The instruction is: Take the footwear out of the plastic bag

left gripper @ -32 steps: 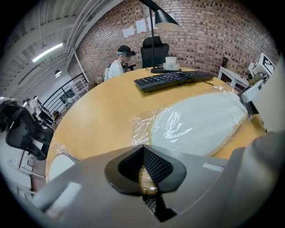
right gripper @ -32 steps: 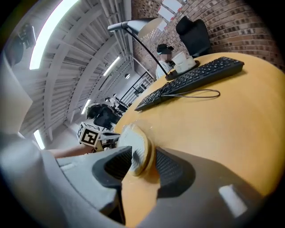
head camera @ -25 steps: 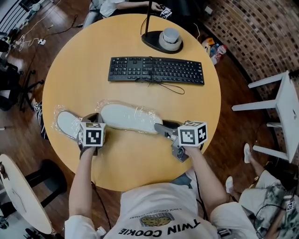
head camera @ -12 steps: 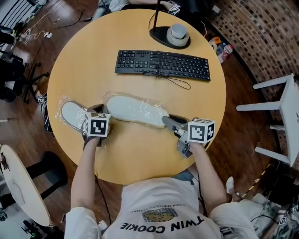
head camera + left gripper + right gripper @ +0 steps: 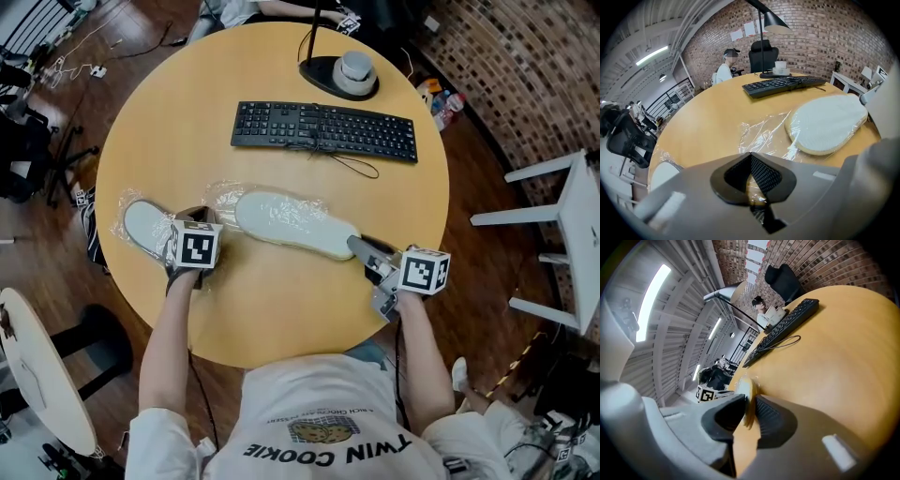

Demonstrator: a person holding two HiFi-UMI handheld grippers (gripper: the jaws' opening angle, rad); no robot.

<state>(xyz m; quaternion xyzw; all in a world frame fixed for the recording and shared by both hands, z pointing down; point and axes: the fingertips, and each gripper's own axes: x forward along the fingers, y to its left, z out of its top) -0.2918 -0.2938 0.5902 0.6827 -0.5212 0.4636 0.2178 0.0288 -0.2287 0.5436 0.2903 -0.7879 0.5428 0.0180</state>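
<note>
A white slipper (image 5: 292,221) lies sole up across the round wooden table (image 5: 281,309), its left end still inside the clear plastic bag (image 5: 223,197). My right gripper (image 5: 360,247) has the slipper's right end between its pads, and its jaws are closing on that thin edge (image 5: 746,392). My left gripper (image 5: 192,218) is shut on a fold of the bag (image 5: 764,136). A second white slipper (image 5: 145,226) lies wrapped in plastic to its left. In the left gripper view the pulled slipper (image 5: 827,122) rests beyond the crumpled plastic.
A black keyboard (image 5: 323,131) with a looped cable lies across the far half of the table. Behind it stands a lamp base (image 5: 342,75). A white chair (image 5: 562,216) is off to the right, and a person sits at the far side.
The right gripper has moved right and toward the table's edge, dragging the slipper with it partly out of the bag. The left gripper has stayed put on the plastic.
</note>
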